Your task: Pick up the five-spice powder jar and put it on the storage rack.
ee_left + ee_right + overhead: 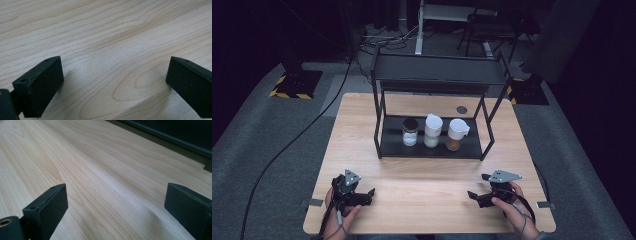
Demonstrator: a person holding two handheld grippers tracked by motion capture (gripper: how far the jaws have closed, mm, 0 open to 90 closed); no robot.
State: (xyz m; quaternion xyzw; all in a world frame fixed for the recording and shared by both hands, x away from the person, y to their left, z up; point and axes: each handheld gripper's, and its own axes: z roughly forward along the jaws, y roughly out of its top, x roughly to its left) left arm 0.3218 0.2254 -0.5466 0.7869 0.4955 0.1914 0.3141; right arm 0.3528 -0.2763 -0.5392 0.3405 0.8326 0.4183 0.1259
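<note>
I am resting my left hand-held gripper [362,196] and right hand-held gripper [479,196] near the tabletop's [427,172] front corners, both with jaws spread wide, holding nothing. Three jars, black-lidded [410,132] and two white-capped [432,131] [456,134], are standing on the black rack's [432,145] lower shelf toward the back edge.

You find no readable text, label, brand or number anywhere here: not on the three small jars [431,131], the black metal rack [437,72], or the light wooden table [422,185].
</note>
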